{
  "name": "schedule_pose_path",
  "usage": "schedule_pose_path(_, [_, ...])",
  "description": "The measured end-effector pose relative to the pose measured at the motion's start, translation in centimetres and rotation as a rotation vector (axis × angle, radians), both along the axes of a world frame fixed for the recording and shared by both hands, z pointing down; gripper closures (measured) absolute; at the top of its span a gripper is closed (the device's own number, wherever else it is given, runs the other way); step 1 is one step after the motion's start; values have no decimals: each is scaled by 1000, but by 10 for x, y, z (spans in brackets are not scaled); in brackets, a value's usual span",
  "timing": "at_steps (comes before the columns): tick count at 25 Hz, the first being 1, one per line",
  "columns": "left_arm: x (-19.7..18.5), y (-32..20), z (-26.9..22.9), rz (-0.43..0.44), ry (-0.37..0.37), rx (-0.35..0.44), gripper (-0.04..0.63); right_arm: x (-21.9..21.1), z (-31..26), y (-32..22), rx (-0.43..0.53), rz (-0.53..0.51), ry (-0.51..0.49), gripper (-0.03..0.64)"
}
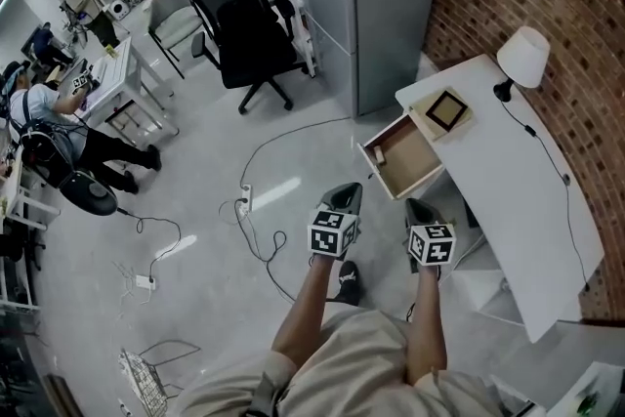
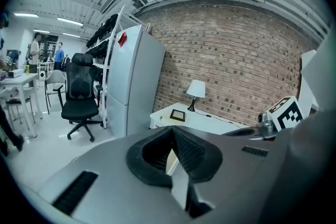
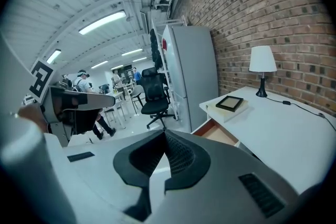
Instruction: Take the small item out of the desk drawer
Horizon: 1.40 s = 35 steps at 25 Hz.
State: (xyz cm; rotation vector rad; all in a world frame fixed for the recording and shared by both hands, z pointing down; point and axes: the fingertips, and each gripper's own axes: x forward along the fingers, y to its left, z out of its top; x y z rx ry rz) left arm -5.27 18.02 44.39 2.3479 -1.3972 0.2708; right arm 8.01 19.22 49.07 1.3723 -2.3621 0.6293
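Note:
The white desk (image 1: 518,200) stands along the brick wall at the right, and its wooden drawer (image 1: 410,161) is pulled open toward me. A small pale item (image 1: 379,154) lies at the drawer's near left corner. My left gripper (image 1: 350,190) is shut and empty, just short of the drawer's front. To its right my right gripper (image 1: 418,206) is also shut and empty, beside the drawer's near end. In the right gripper view the closed jaws (image 3: 164,134) point past the open drawer (image 3: 219,132). The left gripper view shows closed jaws (image 2: 171,131) facing the desk (image 2: 210,122).
On the desk sit a framed picture on a book (image 1: 447,110) and a white lamp (image 1: 522,57) with its cord. A grey cabinet (image 1: 391,5) stands left of the desk. A black office chair (image 1: 244,34) and floor cables (image 1: 259,229) are behind. A person (image 1: 59,112) sits far left.

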Motion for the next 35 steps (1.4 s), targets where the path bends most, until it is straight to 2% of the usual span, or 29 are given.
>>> schedule_pose_path(7, [-30, -48, 12, 14, 22, -19, 578, -27, 7, -47, -17, 31, -27, 592])
schedule_pose_path(14, [-43, -71, 31, 14, 19, -49, 578, -28, 23, -71, -42, 66, -14, 592])
schedule_pose_path(25, [-38, -106, 48, 7, 32, -91, 578, -28, 39, -109, -63, 66, 1, 592])
schedule_pose_path(30, [-46, -130, 61, -16, -8, -109, 578, -36, 54, -145, -62, 60, -4, 592])
schedule_pose_path(35, [-25, -173, 68, -18, -21, -132, 578, -26, 60, -196, -79, 27, 18, 592])
